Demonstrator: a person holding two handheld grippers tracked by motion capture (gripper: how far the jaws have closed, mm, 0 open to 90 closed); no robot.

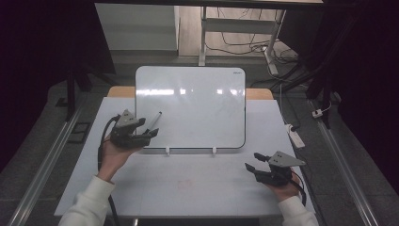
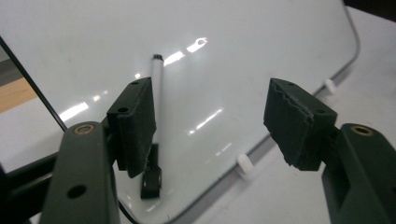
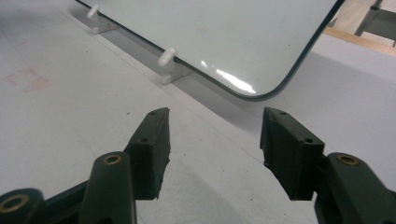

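High view: left claw (image 1: pixel 151 133) gaping, empty, marker (image 1: pixel 154 120) lying just ahead on whiteboard (image 1: pixel 197 103); right claw (image 1: pixel 252 161) released, hovering w/ nothing between jaws.

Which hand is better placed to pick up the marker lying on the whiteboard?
Left. The left claw is open right beside the marker on the whiteboard; the right claw sits over bare table, well away from it.

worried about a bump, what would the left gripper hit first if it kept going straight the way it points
Probably the whiteboard: the open left gripper aims at its face. The marker lies left of that line, beside one jaw. Depth is hard to judge.
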